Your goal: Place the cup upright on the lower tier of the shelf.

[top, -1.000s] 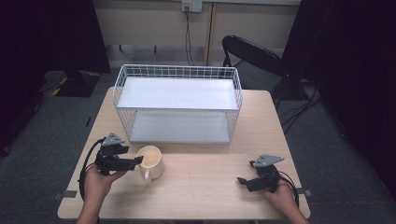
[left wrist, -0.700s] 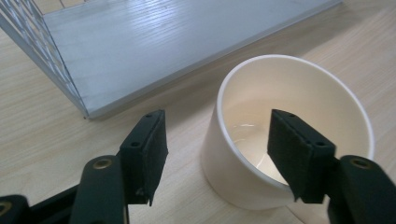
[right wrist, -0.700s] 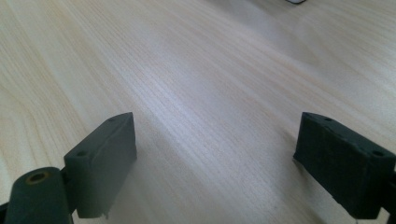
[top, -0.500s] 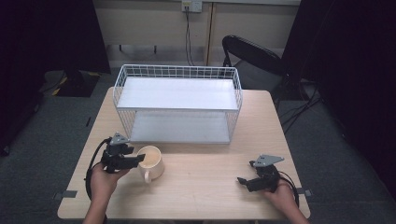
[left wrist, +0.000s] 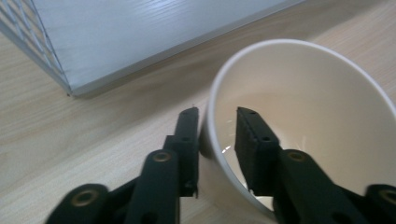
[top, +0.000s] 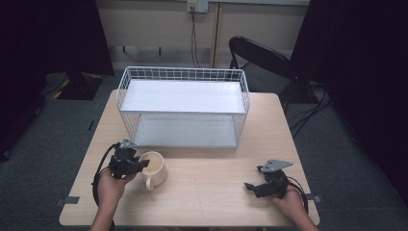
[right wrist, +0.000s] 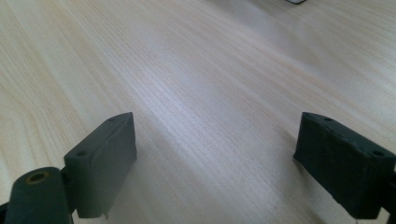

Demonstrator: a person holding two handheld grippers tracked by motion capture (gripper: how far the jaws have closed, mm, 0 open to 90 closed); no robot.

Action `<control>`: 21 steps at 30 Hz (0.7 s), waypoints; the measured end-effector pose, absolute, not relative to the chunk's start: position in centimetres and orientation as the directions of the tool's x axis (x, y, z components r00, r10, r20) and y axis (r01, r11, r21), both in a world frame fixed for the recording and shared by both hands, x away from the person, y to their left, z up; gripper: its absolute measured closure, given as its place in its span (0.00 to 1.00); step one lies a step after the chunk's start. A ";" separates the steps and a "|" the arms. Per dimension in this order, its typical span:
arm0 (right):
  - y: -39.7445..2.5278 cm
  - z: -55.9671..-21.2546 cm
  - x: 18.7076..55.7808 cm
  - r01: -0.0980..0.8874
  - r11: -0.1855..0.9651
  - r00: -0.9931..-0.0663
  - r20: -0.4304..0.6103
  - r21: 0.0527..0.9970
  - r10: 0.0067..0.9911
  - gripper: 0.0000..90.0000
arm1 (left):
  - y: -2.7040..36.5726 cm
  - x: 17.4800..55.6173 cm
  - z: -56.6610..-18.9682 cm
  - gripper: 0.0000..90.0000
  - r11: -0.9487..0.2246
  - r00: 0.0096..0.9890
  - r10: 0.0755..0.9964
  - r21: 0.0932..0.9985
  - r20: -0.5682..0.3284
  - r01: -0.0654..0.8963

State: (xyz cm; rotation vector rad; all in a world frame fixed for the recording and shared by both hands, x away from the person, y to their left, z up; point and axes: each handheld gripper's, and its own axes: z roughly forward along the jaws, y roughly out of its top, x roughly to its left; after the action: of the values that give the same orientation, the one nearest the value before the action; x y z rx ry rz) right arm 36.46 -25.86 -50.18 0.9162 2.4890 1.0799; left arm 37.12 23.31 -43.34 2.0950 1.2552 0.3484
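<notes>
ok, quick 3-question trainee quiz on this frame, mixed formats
1. True or false: the left gripper has one jaw inside the mug and one outside its wall.
2. The right gripper is: A) open over bare table B) shut on the mug C) inside the rack.
3. Fill in: the mug stands on the table in front of the ____.

Key: 1 true; 2 A; 3 rack.

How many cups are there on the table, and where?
1. The cream cup stands at the table's front left, before the wire rack; the left gripper's jaws straddle its rim.
</notes>
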 end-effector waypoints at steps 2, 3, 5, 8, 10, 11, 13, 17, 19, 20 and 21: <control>-25.9 -50.2 36.5 0.442 0.521 -0.761 -0.002 0.731 0.649 0.13 | 23.3 37.1 -43.5 0.87 -0.325 0.507 0.855 0.653 -0.106 0.684; -25.9 -50.2 36.5 0.442 0.520 -0.761 -0.002 0.731 0.649 0.13 | 23.3 37.1 -43.5 0.86 -0.325 0.507 0.855 0.653 -0.106 0.684; -25.9 -50.2 36.5 0.441 0.520 -0.761 -0.002 0.731 0.649 0.13 | 23.2 37.1 -43.6 0.86 -0.339 0.507 0.857 0.647 -0.087 0.684; -25.9 -50.2 36.5 0.442 0.520 -0.761 -0.002 0.731 0.649 0.13 | 23.3 37.1 -43.5 0.89 -0.349 0.497 0.865 0.634 -0.064 0.690; -25.9 -50.2 36.5 0.442 0.521 -0.761 -0.002 0.731 0.649 0.13 | 23.6 37.1 -43.5 0.91 -0.322 0.480 0.872 0.630 -0.093 0.707; -25.9 -50.2 36.5 0.442 0.520 -0.761 -0.002 0.731 0.649 0.13 | 23.7 37.1 -43.5 0.91 -0.317 0.481 0.870 0.630 -0.105 0.709; -25.9 -50.2 36.5 0.442 0.520 -0.761 -0.002 0.731 0.649 0.13 | 23.8 37.0 -43.6 0.91 -0.302 0.469 0.876 0.635 -0.109 0.711; -25.9 -50.2 36.5 0.442 0.520 -0.761 -0.002 0.731 0.649 0.13 | 23.6 36.9 -43.6 0.91 -0.284 0.446 0.890 0.643 -0.100 0.711; -25.9 -50.2 36.5 0.442 0.520 -0.761 -0.002 0.731 0.649 0.13 | 23.5 37.0 -43.6 0.91 -0.275 0.435 0.895 0.644 -0.100 0.714; -25.9 -50.2 36.5 0.442 0.520 -0.761 -0.002 0.731 0.649 0.13 | 23.5 37.0 -43.6 0.91 -0.268 0.427 0.898 0.644 -0.101 0.716; -25.9 -50.2 36.5 0.442 0.521 -0.761 -0.002 0.731 0.649 0.13 | 23.4 37.1 -43.6 0.91 -0.266 0.423 0.901 0.644 -0.100 0.717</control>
State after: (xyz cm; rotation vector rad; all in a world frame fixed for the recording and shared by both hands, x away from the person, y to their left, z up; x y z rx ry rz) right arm 36.47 -25.86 -50.18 0.9155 2.4894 1.0797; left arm 37.07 23.39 -43.57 2.0600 1.3618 0.3820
